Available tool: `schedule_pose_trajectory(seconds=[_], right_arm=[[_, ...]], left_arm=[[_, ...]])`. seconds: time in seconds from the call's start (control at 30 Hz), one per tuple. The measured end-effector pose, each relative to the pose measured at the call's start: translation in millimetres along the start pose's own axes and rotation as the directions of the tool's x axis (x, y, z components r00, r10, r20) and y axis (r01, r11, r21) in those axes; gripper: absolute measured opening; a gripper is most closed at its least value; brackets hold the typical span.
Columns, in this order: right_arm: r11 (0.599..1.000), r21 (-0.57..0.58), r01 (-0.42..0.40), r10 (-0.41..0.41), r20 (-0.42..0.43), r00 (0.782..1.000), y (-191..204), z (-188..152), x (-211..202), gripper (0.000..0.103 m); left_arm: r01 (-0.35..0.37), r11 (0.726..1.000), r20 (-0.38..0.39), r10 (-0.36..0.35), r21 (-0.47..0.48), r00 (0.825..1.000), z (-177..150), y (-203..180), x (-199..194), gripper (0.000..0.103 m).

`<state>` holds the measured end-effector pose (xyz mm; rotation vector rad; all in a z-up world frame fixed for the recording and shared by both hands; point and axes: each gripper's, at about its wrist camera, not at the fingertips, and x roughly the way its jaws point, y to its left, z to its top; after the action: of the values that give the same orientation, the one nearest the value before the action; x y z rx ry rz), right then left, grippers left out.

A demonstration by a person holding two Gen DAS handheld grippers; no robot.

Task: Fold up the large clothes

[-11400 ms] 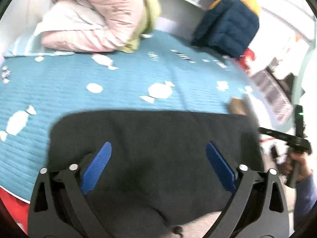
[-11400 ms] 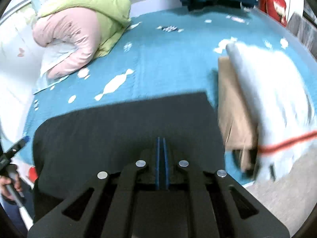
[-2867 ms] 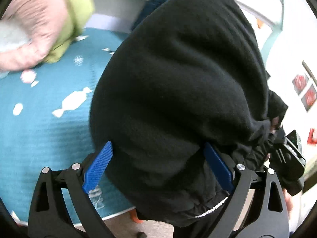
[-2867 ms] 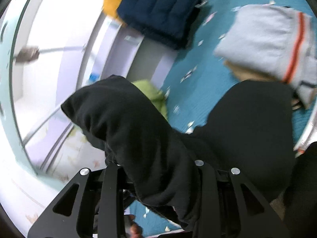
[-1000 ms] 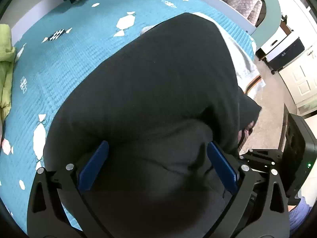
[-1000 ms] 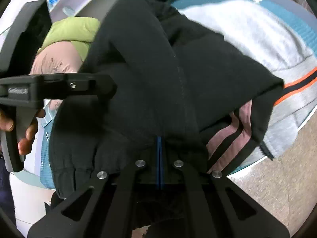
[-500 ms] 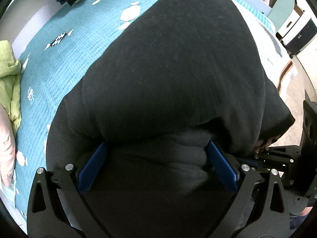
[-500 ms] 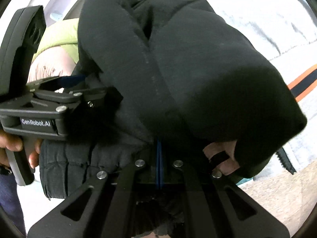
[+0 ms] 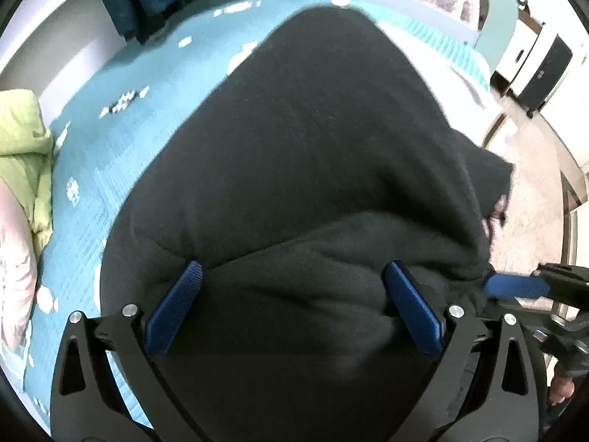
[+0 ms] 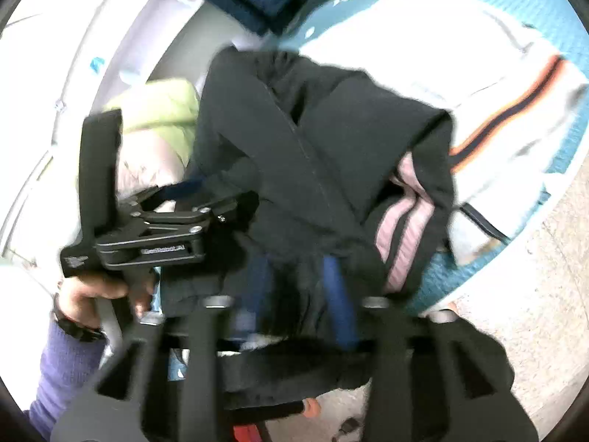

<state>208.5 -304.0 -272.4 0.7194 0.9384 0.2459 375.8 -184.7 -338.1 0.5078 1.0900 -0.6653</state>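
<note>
You have a large black fleece garment (image 9: 316,169) bunched into a rounded heap above the teal patterned bedspread (image 9: 110,118), near the bed's edge. Its thick folds overlap, one fold draped across the lower bulk. From the right wrist view, pink stripes (image 10: 403,228) show on a turned-out hem.
</note>
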Motion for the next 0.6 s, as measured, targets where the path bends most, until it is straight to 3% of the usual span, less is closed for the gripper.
schedule_pose_trajectory(seconds=[0.07, 0.13, 0.17, 0.23, 0.33, 0.4, 0.5, 0.6], right_arm=[[0.991, -0.008, 0.13, -0.13, 0.062, 0.99, 4.6, -8.8, -17.5, 0.082], [0.982, -0.03, 0.185, -0.181, 0.111, 0.977, 4.9, -15.7, -26.4, 0.082], [0.987, -0.033, 0.159, -0.155, 0.097, 0.983, 2.4, -17.9, -23.2, 0.081], [0.982, 0.005, 0.189, -0.189, 0.041, 0.981, -9.9, -20.3, -9.5, 0.081], [0.982, 0.141, 0.128, -0.123, -0.045, 0.991, -35.4, -24.6, 18.1, 0.085], [0.966, 0.249, 0.074, -0.057, -0.075, 0.996, -58.8, -27.9, 28.4, 0.092], [0.963, 0.26, 0.066, -0.046, -0.084, 0.995, -71.1, -25.6, 36.2, 0.092], [0.956, 0.287, 0.056, -0.021, -0.122, 0.992, -73.5, -29.1, 50.0, 0.092]], left_arm=[[-0.002, 1.0, 0.031, 0.002, -0.002, 1.0, -0.4, 0.5, -13.1, 0.098], [0.018, 1.0, 0.062, -0.017, -0.021, 0.998, 3.7, 4.6, -29.3, 0.098], [0.04, 0.999, 0.082, -0.037, -0.035, 0.996, 8.2, 7.2, -38.8, 0.098], [0.065, 0.997, 0.127, -0.059, -0.04, 0.99, 21.1, 9.3, -55.8, 0.098], [0.025, 1.0, 0.131, -0.023, -0.013, 0.991, 43.7, 6.3, -63.0, 0.098], [-0.038, 0.999, 0.072, 0.038, -0.009, 0.997, 60.9, 10.1, -48.7, 0.098], [0.003, 0.999, -0.014, -0.004, -0.043, 1.0, 77.4, 21.7, -22.3, 0.098], [-0.006, 1.0, -0.082, 0.003, -0.03, 0.997, 83.9, 25.1, 1.2, 0.099]])
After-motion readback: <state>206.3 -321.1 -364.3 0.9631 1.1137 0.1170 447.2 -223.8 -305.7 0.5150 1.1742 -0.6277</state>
